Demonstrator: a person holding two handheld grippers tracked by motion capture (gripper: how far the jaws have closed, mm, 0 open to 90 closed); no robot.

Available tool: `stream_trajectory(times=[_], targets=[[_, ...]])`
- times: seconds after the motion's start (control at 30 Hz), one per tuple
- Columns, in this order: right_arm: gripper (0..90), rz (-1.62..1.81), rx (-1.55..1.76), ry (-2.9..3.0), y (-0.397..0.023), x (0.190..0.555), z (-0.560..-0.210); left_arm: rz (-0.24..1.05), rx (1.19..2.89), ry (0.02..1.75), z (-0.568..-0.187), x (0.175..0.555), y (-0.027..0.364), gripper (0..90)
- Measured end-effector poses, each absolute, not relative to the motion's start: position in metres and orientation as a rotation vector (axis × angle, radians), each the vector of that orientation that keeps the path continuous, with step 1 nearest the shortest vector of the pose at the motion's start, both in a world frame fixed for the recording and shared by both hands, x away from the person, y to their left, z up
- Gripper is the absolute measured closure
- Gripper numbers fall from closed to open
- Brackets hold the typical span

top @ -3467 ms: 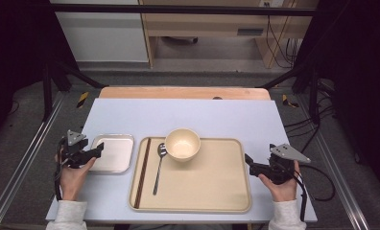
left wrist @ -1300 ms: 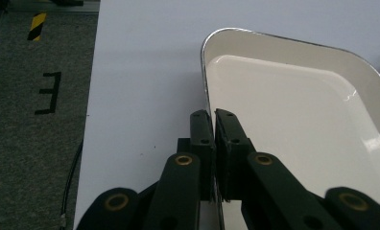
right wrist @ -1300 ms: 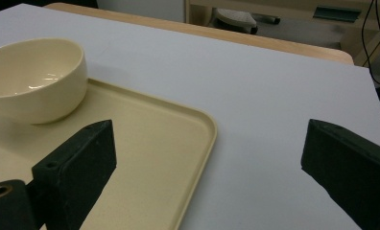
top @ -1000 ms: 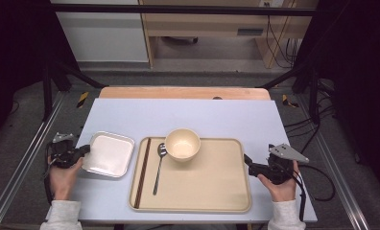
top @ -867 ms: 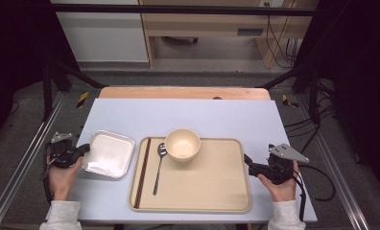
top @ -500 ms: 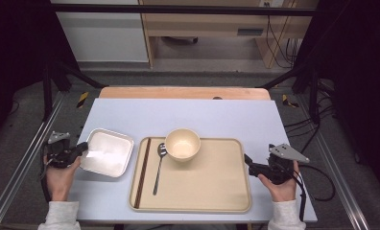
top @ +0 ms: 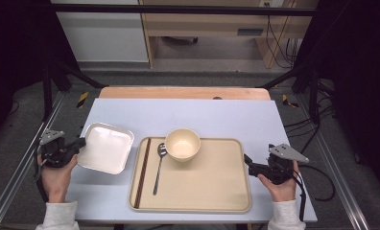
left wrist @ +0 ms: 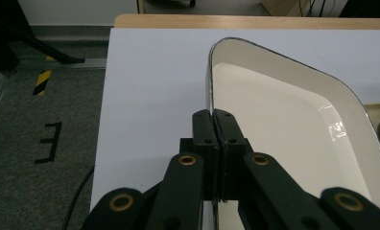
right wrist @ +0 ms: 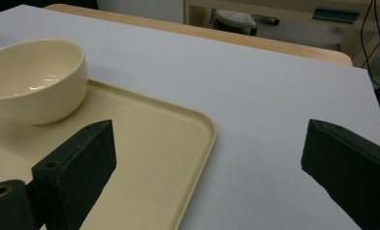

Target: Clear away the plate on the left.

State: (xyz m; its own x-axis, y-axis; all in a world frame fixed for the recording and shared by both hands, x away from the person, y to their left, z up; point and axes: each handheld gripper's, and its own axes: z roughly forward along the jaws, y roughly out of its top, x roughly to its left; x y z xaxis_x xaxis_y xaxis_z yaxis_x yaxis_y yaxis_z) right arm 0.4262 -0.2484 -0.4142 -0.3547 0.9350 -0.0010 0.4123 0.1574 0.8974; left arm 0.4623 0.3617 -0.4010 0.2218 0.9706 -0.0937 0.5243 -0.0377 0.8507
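A white square plate [top: 106,146] hangs tilted over the left of the table, its left edge higher. My left gripper [top: 81,142] is shut on that plate's left rim; in the left gripper view the jaws pinch the thin rim of the plate [left wrist: 293,124] where my left gripper [left wrist: 212,115] meets it. A beige tray [top: 202,189] lies in the middle, carrying a cream bowl [top: 182,143], a metal spoon [top: 158,165] and dark chopsticks [top: 142,171]. My right gripper [top: 248,160] stands open at the tray's right edge with nothing between its fingers; ahead of it lie the tray [right wrist: 145,158] and the bowl [right wrist: 32,79].
The pale blue table top [top: 188,112] has a wooden strip along its far edge. Metal rails [top: 15,167] run down both sides of the table. A cable [top: 322,177] trails from the right gripper off the table's right edge.
My left gripper has closed on the plate's left rim and raised it, so the plate has gone from flat to tilted and shifted slightly up. The right gripper has stayed put.
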Motion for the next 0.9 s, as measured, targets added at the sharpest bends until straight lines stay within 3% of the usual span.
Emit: stream_trajectory(times=[0.9], targets=[[5.3, 1.151, 1.273, 1.854, -0.248, 0.426, -0.414, 0.723, 1.676, 1.163, -0.356, 0.433, 0.311, 89.0]])
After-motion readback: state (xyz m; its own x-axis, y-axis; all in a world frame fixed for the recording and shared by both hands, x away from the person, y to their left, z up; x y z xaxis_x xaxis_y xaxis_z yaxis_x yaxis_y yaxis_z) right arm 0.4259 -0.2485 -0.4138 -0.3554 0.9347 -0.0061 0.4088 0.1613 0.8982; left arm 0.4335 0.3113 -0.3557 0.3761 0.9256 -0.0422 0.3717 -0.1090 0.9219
